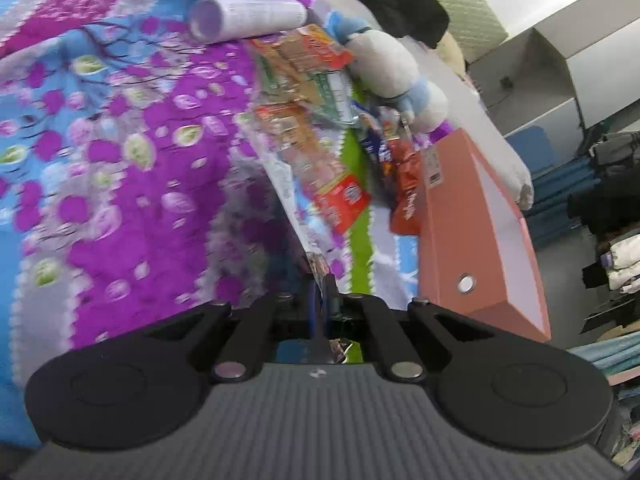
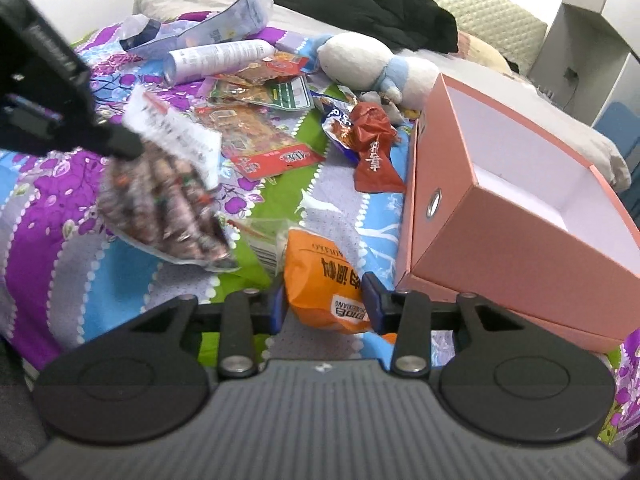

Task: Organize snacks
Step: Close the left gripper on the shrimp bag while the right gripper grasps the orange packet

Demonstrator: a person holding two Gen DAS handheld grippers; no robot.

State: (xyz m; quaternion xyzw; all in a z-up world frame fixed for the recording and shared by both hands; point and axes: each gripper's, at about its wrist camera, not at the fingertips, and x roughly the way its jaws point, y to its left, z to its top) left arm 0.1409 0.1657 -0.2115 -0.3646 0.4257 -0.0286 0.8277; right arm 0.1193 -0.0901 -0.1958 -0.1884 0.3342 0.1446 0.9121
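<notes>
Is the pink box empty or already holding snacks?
Empty as far as shown: the pink box is open-topped, with bare white inner walls and floor; its near corner is hidden.

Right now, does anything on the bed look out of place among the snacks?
Yes. A white plush toy and a white spray can lying on its side sit among the snack packets, though neither is a snack. The pink box is still empty.

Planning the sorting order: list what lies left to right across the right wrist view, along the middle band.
Clear snack bag hanging from the left gripper → red flat packet → crumpled red wrapper → open pink box.
</notes>
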